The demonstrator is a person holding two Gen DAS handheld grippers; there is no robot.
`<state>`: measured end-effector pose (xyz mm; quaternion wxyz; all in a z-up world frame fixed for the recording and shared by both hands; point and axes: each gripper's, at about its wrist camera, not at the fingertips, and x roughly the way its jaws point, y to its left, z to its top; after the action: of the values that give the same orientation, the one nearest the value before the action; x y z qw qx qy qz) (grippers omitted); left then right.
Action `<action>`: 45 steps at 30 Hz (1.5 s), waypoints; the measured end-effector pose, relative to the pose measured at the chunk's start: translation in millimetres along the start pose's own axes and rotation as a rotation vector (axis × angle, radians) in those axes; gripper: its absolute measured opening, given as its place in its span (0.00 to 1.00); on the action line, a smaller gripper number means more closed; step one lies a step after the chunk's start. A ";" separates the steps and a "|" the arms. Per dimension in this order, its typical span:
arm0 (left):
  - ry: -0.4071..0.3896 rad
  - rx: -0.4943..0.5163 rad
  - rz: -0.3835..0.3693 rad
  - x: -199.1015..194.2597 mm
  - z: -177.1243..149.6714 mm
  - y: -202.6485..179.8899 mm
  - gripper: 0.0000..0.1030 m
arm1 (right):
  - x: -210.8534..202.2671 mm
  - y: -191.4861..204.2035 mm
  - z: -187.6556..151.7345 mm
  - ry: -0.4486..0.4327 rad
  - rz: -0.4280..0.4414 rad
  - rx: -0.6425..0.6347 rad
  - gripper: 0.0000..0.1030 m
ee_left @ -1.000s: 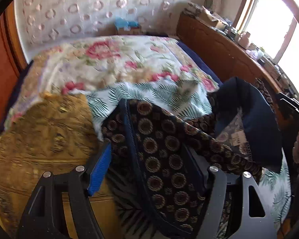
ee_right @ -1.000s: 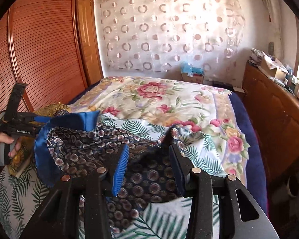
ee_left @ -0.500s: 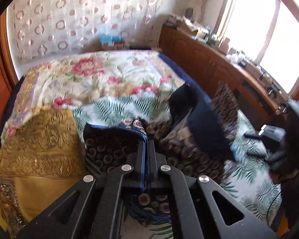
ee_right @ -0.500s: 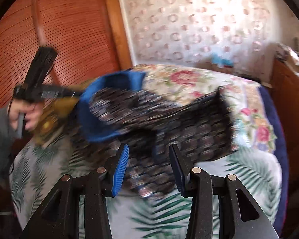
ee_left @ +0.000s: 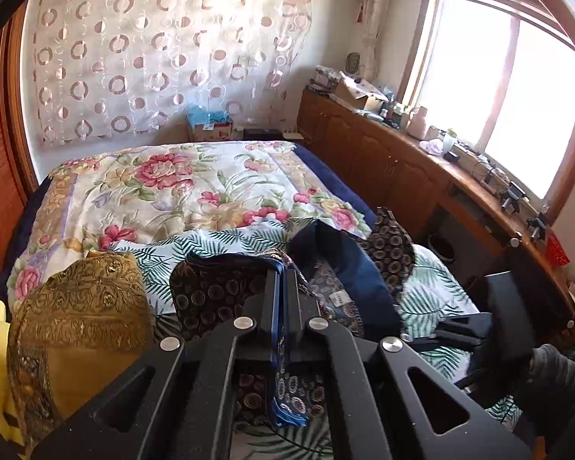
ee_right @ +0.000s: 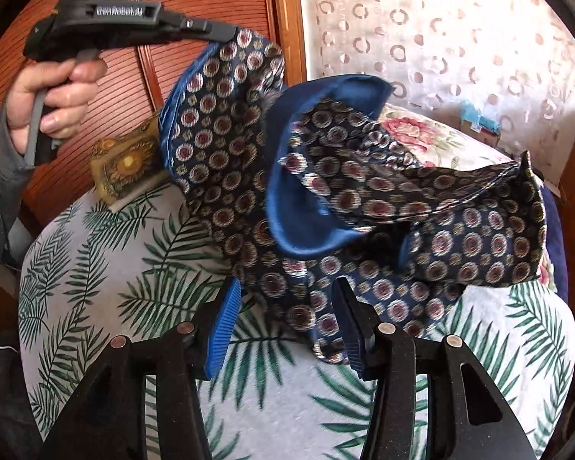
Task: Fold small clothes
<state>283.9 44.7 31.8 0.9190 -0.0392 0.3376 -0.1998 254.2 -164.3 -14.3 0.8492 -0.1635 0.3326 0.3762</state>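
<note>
gripper body (ee_right: 126,19): raised light lettering on the black side bar, blurred; seems to begin "Gen" and end "AI", the middle not legible
garment tag (ee_left: 339,299): small white label on the blue lining, tiny print, unreadable
box (ee_left: 210,127): white sticker on the cardboard front by the curtain, too small to read
red sign (ee_left: 556,249): red paper at the cabinet's end under the window, no characters can be made out
</note>
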 end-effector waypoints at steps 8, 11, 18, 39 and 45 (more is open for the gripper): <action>-0.047 0.011 -0.043 -50.8 -17.4 -31.7 0.02 | -38.4 7.2 -7.7 -0.144 -0.027 0.045 0.01; -0.060 0.007 -0.096 -73.1 -24.7 -47.9 0.02 | -73.9 5.4 -9.9 -0.191 -0.023 0.082 0.00; -0.043 0.027 -0.081 -64.9 -30.3 -68.8 0.02 | -98.5 -7.2 -8.5 -0.161 -0.241 0.167 0.08; 0.030 -0.035 -0.021 -2.8 -29.6 -50.7 0.02 | 9.7 84.5 -26.3 -0.043 -0.129 0.011 0.52; 0.032 -0.038 -0.018 -4.5 -33.4 -45.1 0.02 | 9.2 69.3 -22.3 -0.040 -0.139 0.034 0.07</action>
<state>244.1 7.2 18.1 0.9107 -0.0568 0.3556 -0.2022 197.1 -125.2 -38.7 0.8824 -0.1644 0.3098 0.3137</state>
